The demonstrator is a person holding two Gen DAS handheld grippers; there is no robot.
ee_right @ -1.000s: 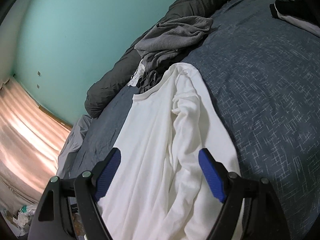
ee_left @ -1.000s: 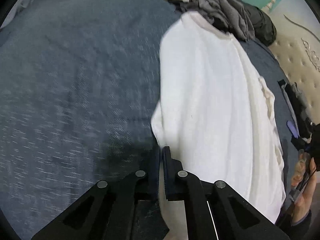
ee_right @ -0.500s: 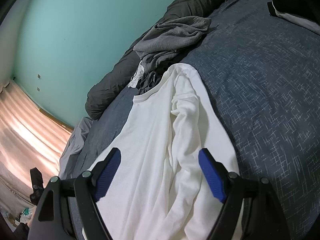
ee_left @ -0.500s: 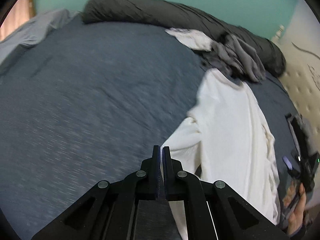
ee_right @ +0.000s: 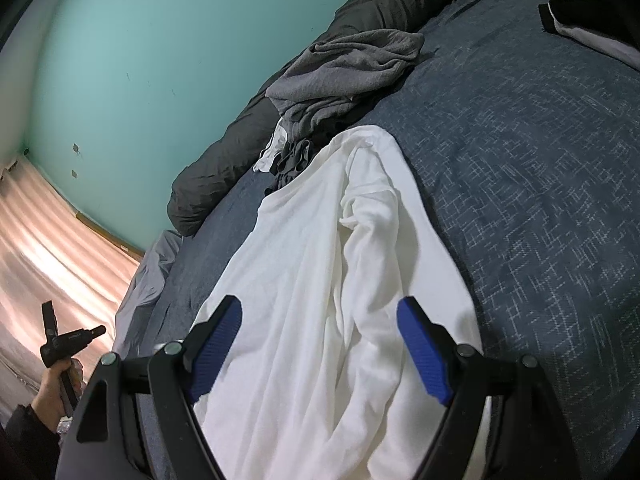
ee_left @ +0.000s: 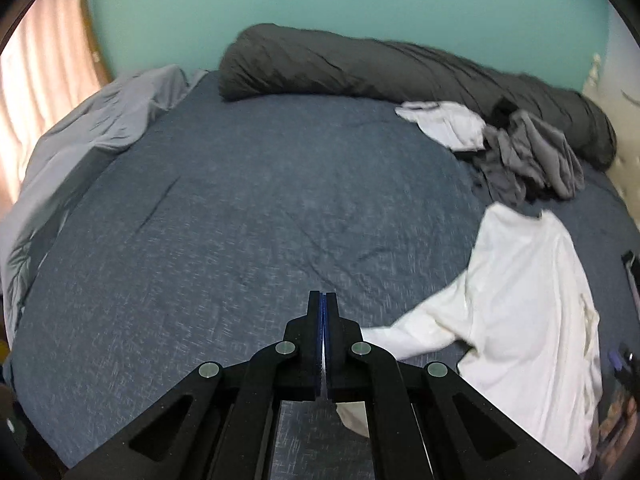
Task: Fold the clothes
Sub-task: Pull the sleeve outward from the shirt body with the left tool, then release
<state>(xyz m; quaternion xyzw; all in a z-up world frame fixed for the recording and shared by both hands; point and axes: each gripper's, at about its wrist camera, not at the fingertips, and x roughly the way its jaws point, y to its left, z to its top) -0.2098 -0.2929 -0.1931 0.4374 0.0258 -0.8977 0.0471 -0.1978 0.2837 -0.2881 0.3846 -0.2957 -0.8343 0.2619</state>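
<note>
A white long-sleeved shirt (ee_left: 528,304) lies flat on the dark blue bedspread (ee_left: 240,240), neck toward the far pile of clothes. My left gripper (ee_left: 323,300) is shut, and the shirt's left sleeve (ee_left: 416,332) stretches out from the body to its jaws, with a bit of white cloth hanging under them. In the right wrist view the shirt (ee_right: 304,280) fills the middle, its other sleeve (ee_right: 372,216) folded over the chest. My right gripper (ee_right: 320,320) hovers open over the shirt's lower part, nothing between its blue pads (ee_right: 420,344).
A heap of grey clothes (ee_left: 528,160) and a white garment (ee_left: 448,124) lie at the shirt's neck. A rolled dark duvet (ee_left: 360,64) runs along the teal wall. A grey sheet (ee_left: 88,136) bunches at the left bed edge. A person's hand (ee_right: 52,384) shows lower left.
The left gripper has shut on the sleeve and risen, drawing it out to the left of the shirt's body; its view now takes in the whole bed. The right gripper has stayed still.
</note>
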